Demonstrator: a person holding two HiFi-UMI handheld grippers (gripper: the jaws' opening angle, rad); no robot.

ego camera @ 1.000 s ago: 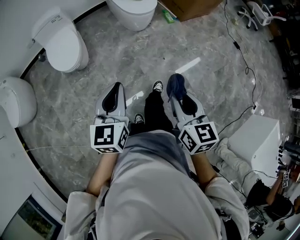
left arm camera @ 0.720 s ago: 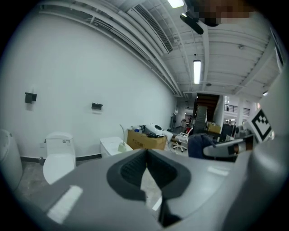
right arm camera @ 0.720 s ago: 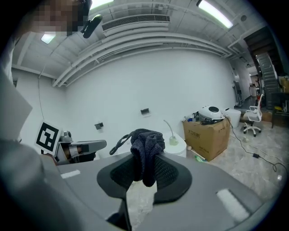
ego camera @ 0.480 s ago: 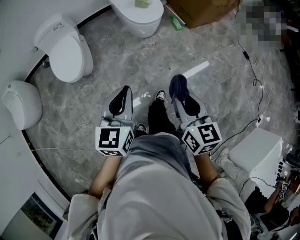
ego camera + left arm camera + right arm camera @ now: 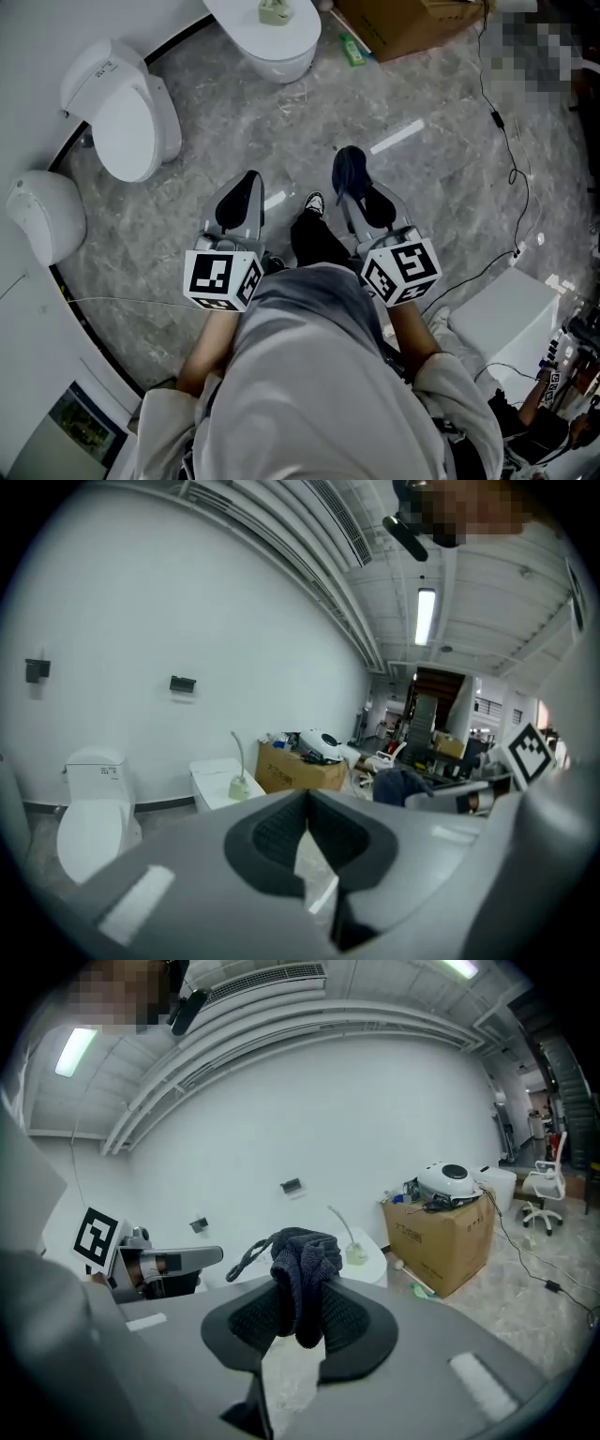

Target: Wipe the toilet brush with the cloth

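Note:
The toilet brush [image 5: 274, 11] stands in a pale green holder on the lid of the white toilet [image 5: 277, 47] at the top of the head view; it shows small in the left gripper view [image 5: 238, 778] and the right gripper view [image 5: 353, 1249]. My right gripper [image 5: 359, 190] is shut on a dark blue cloth [image 5: 349, 169], which bunches up between the jaws [image 5: 302, 1265]. My left gripper [image 5: 245, 185] is shut with nothing in it, its tips touching [image 5: 306, 799]. Both grippers hang over the marble floor, well short of the brush.
Two more white toilets [image 5: 122, 103] [image 5: 37, 211] line the curved wall at left. A cardboard box [image 5: 403, 23] and a green bottle [image 5: 353, 49] lie beyond the brush's toilet. Cables [image 5: 506, 159] and a white box [image 5: 497, 319] are at right. The person's shoe [image 5: 316, 202] is between the grippers.
The view has shifted towards the far toilet, so the brush on its lid has come into sight. Both grippers keep their states; the cloth stays in the right one.

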